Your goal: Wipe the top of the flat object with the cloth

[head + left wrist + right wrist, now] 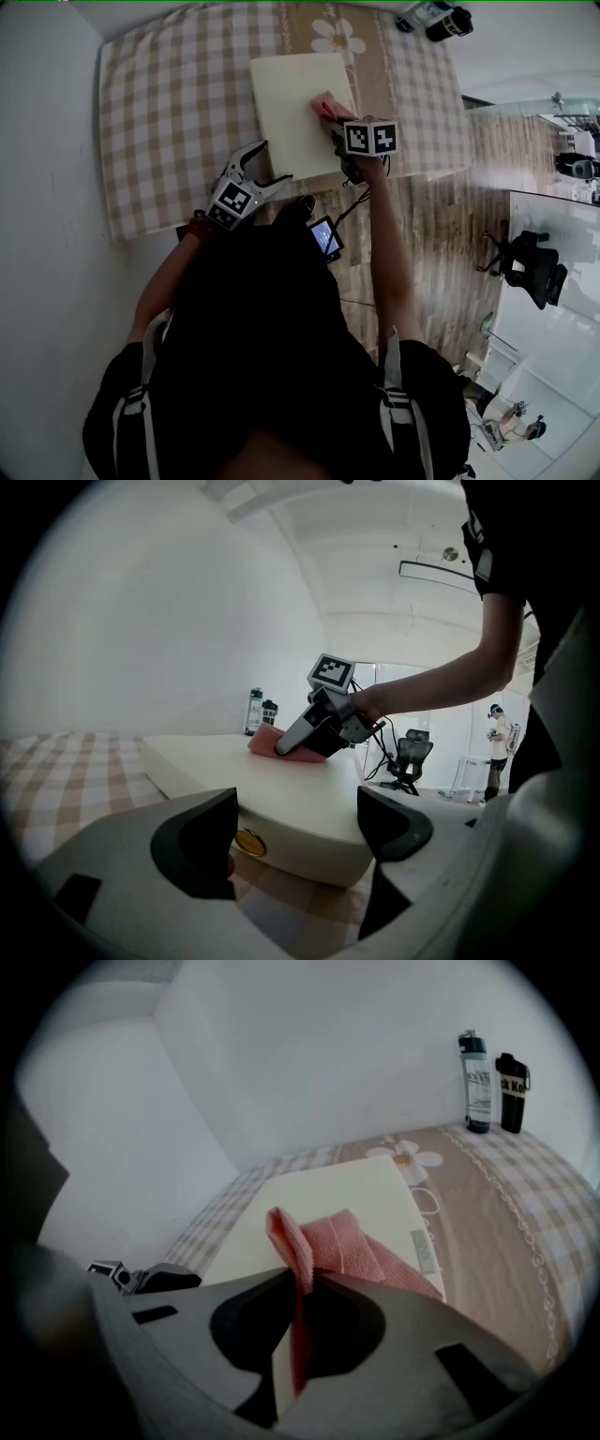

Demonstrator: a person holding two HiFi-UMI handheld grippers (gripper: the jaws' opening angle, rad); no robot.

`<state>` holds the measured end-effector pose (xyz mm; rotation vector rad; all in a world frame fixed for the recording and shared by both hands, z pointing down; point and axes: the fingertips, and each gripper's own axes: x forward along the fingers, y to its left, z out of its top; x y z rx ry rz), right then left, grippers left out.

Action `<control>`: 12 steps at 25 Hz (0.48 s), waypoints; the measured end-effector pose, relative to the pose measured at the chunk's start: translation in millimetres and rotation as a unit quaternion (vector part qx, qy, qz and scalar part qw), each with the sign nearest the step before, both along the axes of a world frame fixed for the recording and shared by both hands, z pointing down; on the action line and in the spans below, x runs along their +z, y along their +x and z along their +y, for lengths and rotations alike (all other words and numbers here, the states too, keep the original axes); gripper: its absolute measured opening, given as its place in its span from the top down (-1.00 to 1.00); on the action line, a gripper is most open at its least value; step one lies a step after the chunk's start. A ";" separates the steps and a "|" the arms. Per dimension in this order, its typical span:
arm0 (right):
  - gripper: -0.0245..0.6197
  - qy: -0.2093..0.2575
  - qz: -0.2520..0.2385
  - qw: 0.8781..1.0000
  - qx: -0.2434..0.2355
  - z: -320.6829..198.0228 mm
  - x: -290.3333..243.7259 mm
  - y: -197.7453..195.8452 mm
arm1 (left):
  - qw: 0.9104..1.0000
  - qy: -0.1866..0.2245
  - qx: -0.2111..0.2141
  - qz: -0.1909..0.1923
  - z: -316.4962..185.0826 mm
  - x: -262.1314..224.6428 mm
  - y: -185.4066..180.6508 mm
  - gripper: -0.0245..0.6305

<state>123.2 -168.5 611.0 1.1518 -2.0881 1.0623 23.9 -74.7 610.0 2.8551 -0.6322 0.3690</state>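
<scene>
- Black bottle (511,1091): white lettering, of which only "ck Ko" can be read.
- Clear bottle (476,1082): a printed label, too small to read.
- Flat object (328,1204): a grey tag (424,1251) on top and a round gold sticker (249,842) on its side, both illegible.
- Right gripper (328,111) and left gripper (274,161): black-and-white square markers on their cubes, with no letters.

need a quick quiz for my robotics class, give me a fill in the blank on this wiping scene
1. The right gripper is shut on a ___ cloth lying on the cream board.
2. The left gripper, jaws open, holds ___.
3. ___ bottles stand by the far wall.

Missing words: pink; nothing; two
</scene>
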 end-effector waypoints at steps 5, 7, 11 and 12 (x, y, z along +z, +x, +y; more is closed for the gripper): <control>0.88 -0.004 -0.009 1.000 -0.012 7.6 0.1 -13.2 | 1.000 0.000 0.000 -0.003 0.2 0.0 -0.6 -0.33; 0.88 -0.004 -0.011 1.000 -0.019 10.5 -0.3 -17.9 | 1.000 -0.004 -0.002 -0.004 0.6 0.6 -1.0 -0.33; 0.88 -0.005 -0.013 0.999 -0.031 15.9 -0.2 -25.8 | 1.000 -0.003 0.001 -0.007 1.7 2.2 -0.6 -0.33; 0.88 -0.006 -0.014 0.999 -0.033 17.0 0.1 -27.3 | 1.000 -0.001 0.001 -0.005 1.2 2.2 -0.3 -0.33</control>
